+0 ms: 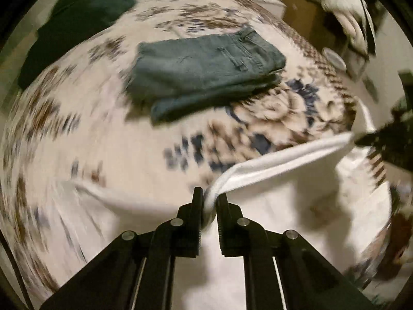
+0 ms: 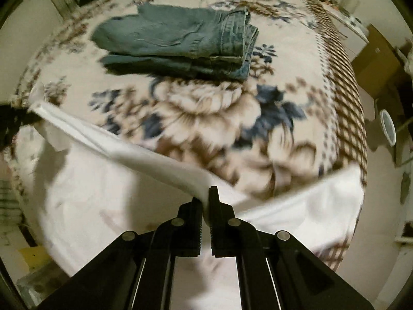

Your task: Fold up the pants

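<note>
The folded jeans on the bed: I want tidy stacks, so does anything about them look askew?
Slightly. The folded jeans lie on the floral blanket with their lower layer sticking out past the top layer at the near edge, so the edges don't line up.

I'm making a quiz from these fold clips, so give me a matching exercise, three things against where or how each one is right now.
Things:
1. white pants
2. folded jeans
3. floral blanket

States:
A. spread under everything
B. lying farther back, untouched
C. edge stretched between left gripper and right gripper

Pairs: 1-C, 2-B, 3-A
</note>
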The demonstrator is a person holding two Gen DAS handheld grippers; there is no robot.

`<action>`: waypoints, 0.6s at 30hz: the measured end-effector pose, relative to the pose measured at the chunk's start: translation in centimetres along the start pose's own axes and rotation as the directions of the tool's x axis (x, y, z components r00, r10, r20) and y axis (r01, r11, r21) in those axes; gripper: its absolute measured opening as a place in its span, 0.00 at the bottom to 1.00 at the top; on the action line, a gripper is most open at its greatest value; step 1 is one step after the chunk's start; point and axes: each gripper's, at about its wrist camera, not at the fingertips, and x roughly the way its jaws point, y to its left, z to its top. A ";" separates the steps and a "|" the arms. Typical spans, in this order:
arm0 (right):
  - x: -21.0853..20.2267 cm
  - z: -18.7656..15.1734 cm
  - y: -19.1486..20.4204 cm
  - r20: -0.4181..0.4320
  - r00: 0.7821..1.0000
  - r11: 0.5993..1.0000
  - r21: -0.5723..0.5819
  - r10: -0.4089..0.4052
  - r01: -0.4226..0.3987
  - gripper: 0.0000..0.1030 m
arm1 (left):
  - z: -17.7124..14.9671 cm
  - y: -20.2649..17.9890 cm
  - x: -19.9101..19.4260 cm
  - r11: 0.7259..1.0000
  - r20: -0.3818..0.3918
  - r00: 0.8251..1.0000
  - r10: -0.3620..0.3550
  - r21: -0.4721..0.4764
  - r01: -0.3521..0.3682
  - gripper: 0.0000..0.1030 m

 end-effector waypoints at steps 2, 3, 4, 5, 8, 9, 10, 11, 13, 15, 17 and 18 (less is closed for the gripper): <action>-1.9 -3.5 2.1 0.004 1.000 0.999 0.029 0.022 -0.022 0.05 | -4.5 -0.3 -1.0 0.996 -0.006 1.000 0.016 -0.083 -0.017 0.08; -2.2 -5.2 2.7 -0.001 0.999 0.998 0.044 0.035 -0.035 0.05 | -6.4 0.0 -0.7 0.992 -0.022 1.000 0.022 -0.121 -0.024 0.08; -2.6 -7.4 3.8 -0.015 0.999 0.998 0.044 0.043 -0.042 0.05 | -9.2 -0.3 -0.6 0.984 -0.047 0.999 0.020 -0.173 -0.028 0.08; -2.6 -9.7 4.8 -0.033 0.999 0.999 0.038 0.038 -0.037 0.05 | -11.9 -0.6 0.0 0.974 -0.090 0.996 0.013 -0.223 -0.033 0.08; -0.4 -16.0 6.8 -0.134 0.988 0.996 0.060 0.074 -0.066 0.05 | -18.5 -1.1 2.9 0.938 -0.217 0.976 -0.010 -0.339 -0.066 0.08; 0.8 -18.0 7.6 -0.164 0.984 0.997 0.050 0.068 -0.061 0.05 | -19.7 -1.0 3.7 0.928 -0.240 0.970 -0.021 -0.366 -0.070 0.07; 1.7 -19.5 8.1 -0.190 0.979 0.997 0.050 0.072 -0.064 0.05 | -21.5 -1.0 5.4 0.914 -0.273 0.962 -0.033 -0.397 -0.081 0.07; 3.2 -20.9 8.4 -0.221 0.973 0.997 0.052 0.067 -0.057 0.05 | -22.2 -1.2 6.6 0.913 -0.293 0.955 -0.036 -0.399 -0.088 0.08; 5.5 -22.5 8.6 -0.253 0.966 0.997 0.060 0.055 -0.041 0.07 | -23.7 -1.7 9.4 0.915 -0.336 0.941 -0.036 -0.389 -0.104 0.08; 8.0 -23.1 8.5 -0.319 0.947 0.998 0.063 0.039 -0.019 0.14 | -24.3 -1.9 11.4 0.918 -0.376 0.926 -0.022 -0.375 -0.131 0.13; 8.7 -22.8 8.2 -0.366 0.927 0.994 0.101 0.079 -0.045 0.25 | -24.1 -1.9 11.7 0.918 -0.395 0.919 -0.021 -0.371 -0.138 0.15; 8.1 -22.7 7.9 -0.368 0.923 0.989 0.131 0.116 -0.072 0.48 | -24.1 -1.8 11.2 0.917 -0.390 0.920 -0.019 -0.373 -0.140 0.25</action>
